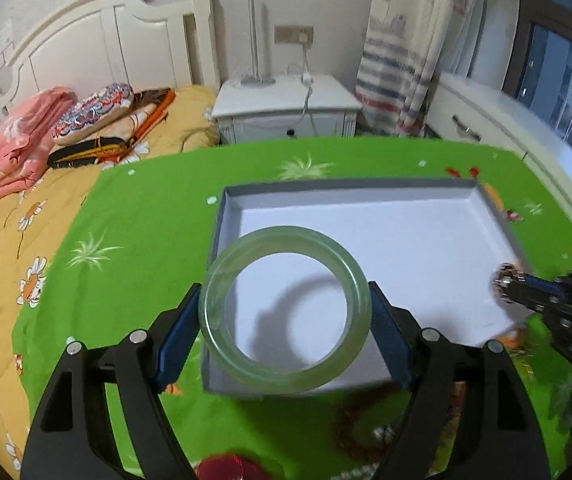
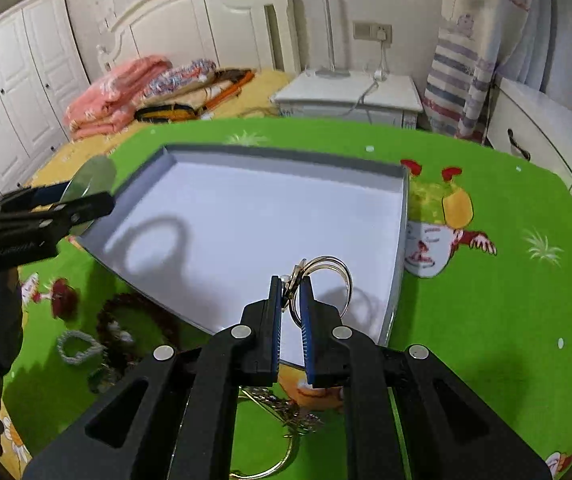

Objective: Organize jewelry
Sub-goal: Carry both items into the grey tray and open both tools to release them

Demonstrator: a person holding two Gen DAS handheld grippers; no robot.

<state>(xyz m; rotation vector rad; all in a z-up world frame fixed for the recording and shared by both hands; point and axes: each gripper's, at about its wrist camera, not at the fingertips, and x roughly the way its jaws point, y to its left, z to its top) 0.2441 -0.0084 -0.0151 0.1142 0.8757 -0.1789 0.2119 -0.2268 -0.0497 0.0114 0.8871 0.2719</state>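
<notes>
The left tool grips a pale green bangle across its width, one blue pad pressed to each side. The bangle is a thick, smooth, translucent ring, glassy or jade-like, and it hangs above the near left corner of a shallow rectangular box, throwing a ring-shaped shadow on the floor of the box. The right tool is clenched on a cluster of thin gold-coloured metal rings, which hang over the near right part of the same box.

The box has low grey card walls and a plain white matt floor with nothing lying in it yet. It sits on a worktop covered by a bright green cloth printed with cartoon figures.

The step in hand looks like carrying both pieces to the box. The next move probably calls for lowering each piece close to the floor before letting go, well apart, since the bangle looks brittle.

More jewellery waits on the cloth near the box: a dark beaded strand, a small pale heart-shaped bracelet and gold chains.
</notes>
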